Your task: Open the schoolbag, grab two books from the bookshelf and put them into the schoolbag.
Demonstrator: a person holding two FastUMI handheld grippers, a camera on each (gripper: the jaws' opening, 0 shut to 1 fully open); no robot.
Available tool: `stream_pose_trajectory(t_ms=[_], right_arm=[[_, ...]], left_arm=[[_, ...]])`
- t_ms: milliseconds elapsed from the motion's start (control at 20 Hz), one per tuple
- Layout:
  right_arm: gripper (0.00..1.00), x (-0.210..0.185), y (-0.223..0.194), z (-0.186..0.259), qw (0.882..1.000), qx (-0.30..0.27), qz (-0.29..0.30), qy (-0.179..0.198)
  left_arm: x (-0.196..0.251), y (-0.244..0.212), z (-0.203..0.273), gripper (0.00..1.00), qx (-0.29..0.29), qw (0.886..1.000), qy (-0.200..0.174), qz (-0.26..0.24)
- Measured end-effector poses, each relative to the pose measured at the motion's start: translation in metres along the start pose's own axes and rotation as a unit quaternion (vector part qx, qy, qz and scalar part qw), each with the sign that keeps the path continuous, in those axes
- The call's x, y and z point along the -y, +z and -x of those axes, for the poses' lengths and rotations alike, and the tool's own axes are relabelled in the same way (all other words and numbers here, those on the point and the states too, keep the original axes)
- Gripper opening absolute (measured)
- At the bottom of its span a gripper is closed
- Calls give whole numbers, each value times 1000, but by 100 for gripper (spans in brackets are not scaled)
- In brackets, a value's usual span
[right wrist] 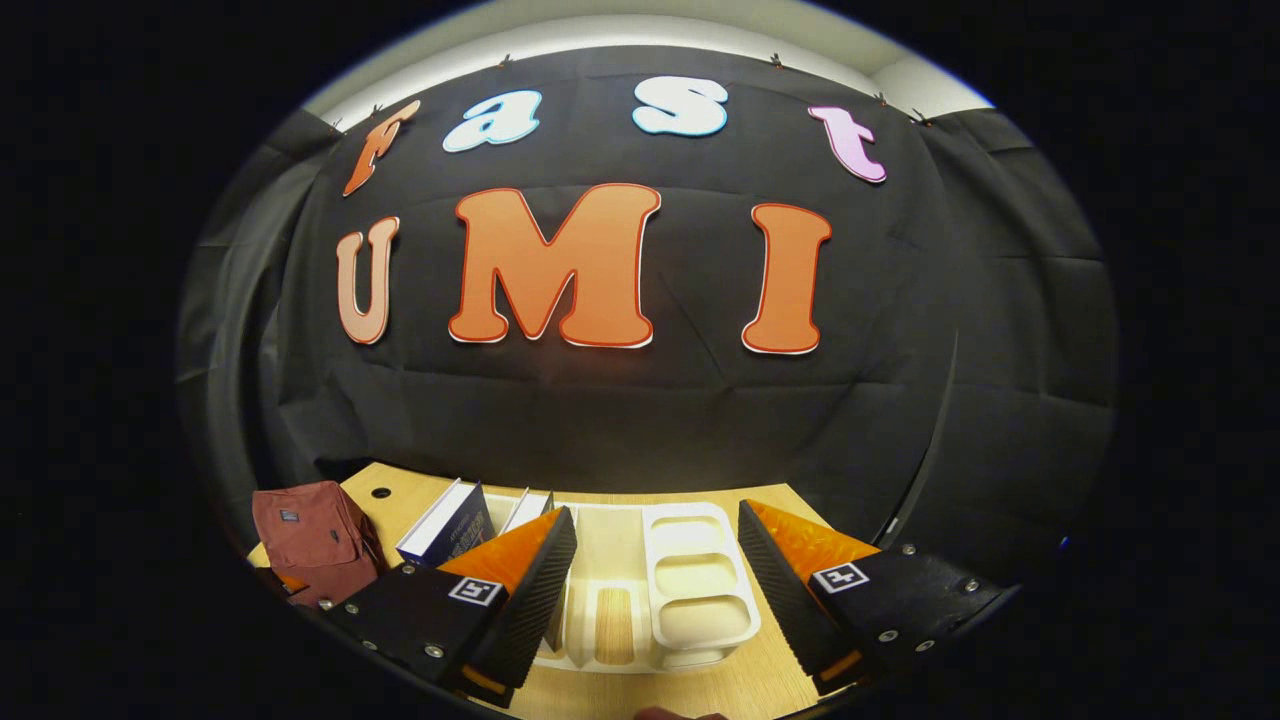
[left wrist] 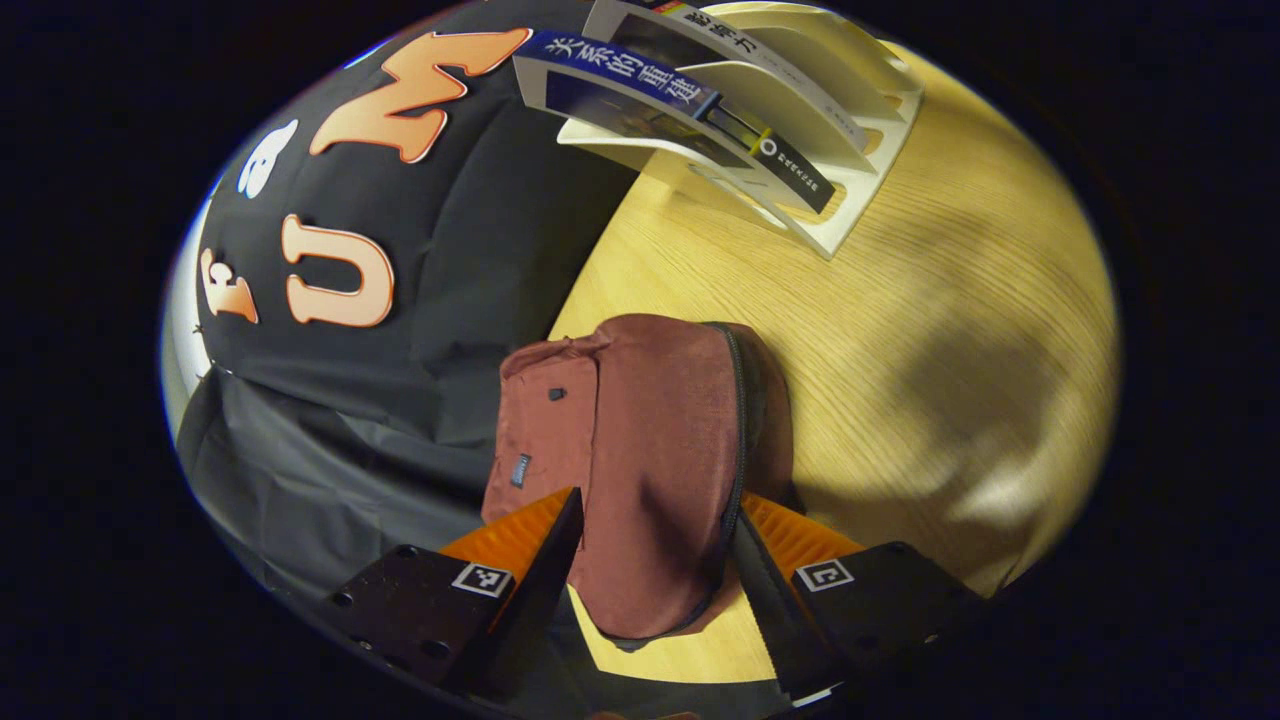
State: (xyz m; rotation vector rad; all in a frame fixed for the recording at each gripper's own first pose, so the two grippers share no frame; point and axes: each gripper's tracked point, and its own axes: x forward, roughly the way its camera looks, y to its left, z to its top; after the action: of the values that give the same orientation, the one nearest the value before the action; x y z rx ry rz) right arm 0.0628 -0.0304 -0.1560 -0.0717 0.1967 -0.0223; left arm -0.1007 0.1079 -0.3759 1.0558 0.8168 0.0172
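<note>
— Where's the bag from your side?

— In the left gripper view the soft maroon fabric schoolbag stands on the pale wooden table, right between my left gripper fingers; the jaws are spread wide either side of it, and I can't tell whether they touch the cloth; the dark zip runs down its right edge and looks shut.

— How will it handle?

— Light and floppy, I'd judge; the cloth will bunch and slide rather than resist, so I'd pin the body with one gripper and pull the zip with the other; the puller itself I can't make out.

— And the books?

— The blue-spined paperback book and a white-covered book beside it lean in the white slotted plastic bookshelf, farther along the table; stiff enough to pinch by the spine edge, though glossy covers may slip.

— Your right?

— The right gripper is held wide open, gripping nothing, looking over the bookshelf.
</note>
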Motion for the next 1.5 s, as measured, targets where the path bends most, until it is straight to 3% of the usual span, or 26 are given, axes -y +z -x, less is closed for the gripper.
stream_pose_trajectory(t_ms=[50, 100, 250, 300, 350, 400, 450, 500, 650, 800, 1500], right_arm=[[96, -1, 2, 0, 1000, 3, 0, 0], [96, -3, 3, 0, 1000, 4, 1, 2], [96, -9, 4, 2, 1000, 5, 0, 7], [96, -11, 5, 2, 1000, 5, 2, 8], [97, -13, 5, 3, 1000, 5, 3, 9], [97, -16, 4, 3, 1000, 4, 5, 10], [97, -19, 4, 4, 1000, 3, 7, 12], [96, -22, 4, 4, 1000, 2, 9, 15], [97, -36, 9, 5, 1000, 2, 19, 25], [96, -55, 16, 3, 999, 3, 32, 37], [97, -158, 39, -38, 988, -56, 103, 98]], left_arm=[[-5, 2, -1, 87, 3, 1000, 7, -5], [-5, 2, -6, 81, 5, 1000, 7, -1], [9, -9, -22, 68, -18, 1000, -18, 10], [9, -7, -28, 58, -14, 1000, -18, 10], [13, -6, -30, 54, -17, 999, -26, 10], [15, -7, -33, 42, -20, 999, -28, 9], [18, -6, -35, 45, -21, 999, -36, 8], [16, -7, -35, 28, -18, 999, -38, 8], [8, -5, -32, 12, -10, 998, -59, 13], [-12, -2, -29, 7, -5, 995, -89, 41], [-145, 7, -24, 7, 52, 974, -198, 95]])
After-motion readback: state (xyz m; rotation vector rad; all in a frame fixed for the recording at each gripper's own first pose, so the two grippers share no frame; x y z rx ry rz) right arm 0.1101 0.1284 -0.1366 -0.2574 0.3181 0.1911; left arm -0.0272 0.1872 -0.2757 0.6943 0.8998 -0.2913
